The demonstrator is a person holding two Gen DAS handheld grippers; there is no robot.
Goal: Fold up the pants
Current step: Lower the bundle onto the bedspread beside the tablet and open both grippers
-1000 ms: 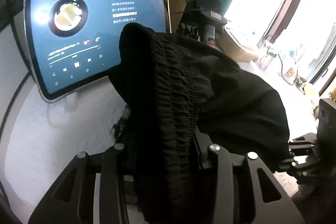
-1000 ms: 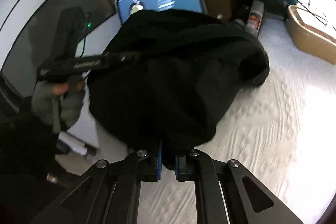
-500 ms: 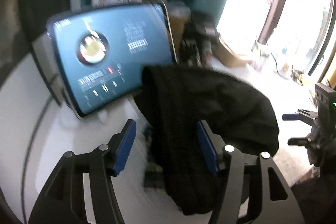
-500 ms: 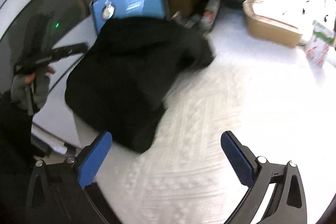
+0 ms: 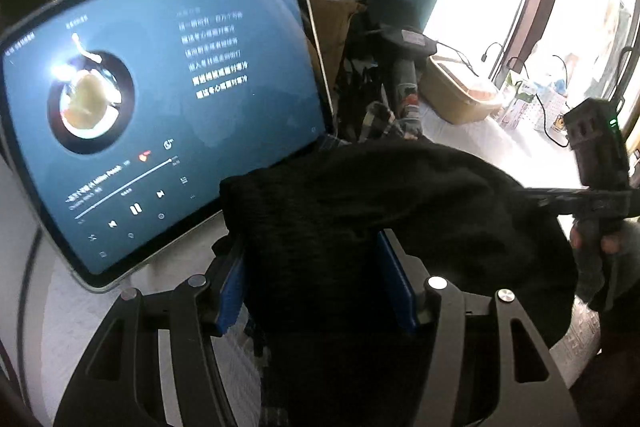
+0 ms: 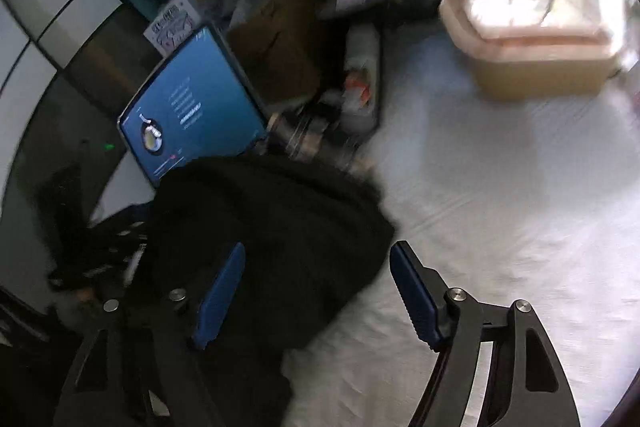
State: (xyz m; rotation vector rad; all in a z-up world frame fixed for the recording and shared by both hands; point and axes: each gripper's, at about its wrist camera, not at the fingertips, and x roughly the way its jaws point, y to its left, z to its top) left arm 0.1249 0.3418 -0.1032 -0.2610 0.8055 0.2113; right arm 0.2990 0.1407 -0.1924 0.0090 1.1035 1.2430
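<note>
A: Left wrist view: the black crumpled fabric pants (image 5: 400, 227) lie bunched on the white textured bedcover (image 5: 80, 327), just in front of the propped blue-screened tablet (image 5: 160, 115). The left gripper (image 5: 312, 291) has its blue pads spread apart with cloth between them, not pinched.

B: And the right wrist view?

A: Blurred. The right gripper (image 6: 316, 291) is wide apart too; its left pad sits over the pants' edge (image 6: 272, 235), the right one over bare bedcover (image 6: 500, 207).

B: So neither is holding?

A: As far as I can judge, no.

B: Risks?

A: The bundle looks loose, so closing on the wrong layer would likely drag the fold apart. A swing of cloth could also knock the tablet, which stands very near.
</note>
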